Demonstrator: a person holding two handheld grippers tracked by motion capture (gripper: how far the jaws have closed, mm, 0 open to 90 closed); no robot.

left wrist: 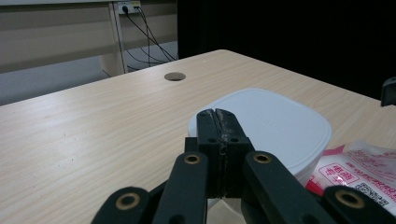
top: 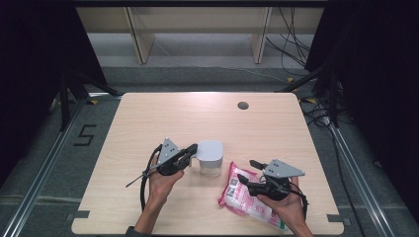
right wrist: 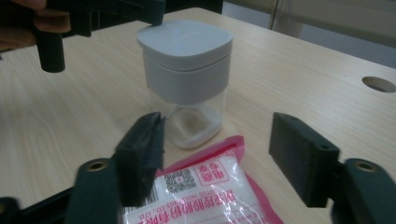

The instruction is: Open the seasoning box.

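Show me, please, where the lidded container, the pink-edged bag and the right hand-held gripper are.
Lidded container (right wrist: pixel 184 44), right gripper view, on its white lid.
Pink-edged bag (top: pixel 236 190), high view, on its printed front.
Right hand-held gripper (top: pixel 249 171), high view, midway between its fingertips.

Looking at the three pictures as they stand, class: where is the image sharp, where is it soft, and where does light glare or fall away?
High view: even light on the table, surroundings fall into black. Left gripper view: the left gripper is crisp, the white lid behind it softer with a pale sheen. Right gripper view: the right gripper is blurred, the container sharper, the bag slightly soft.
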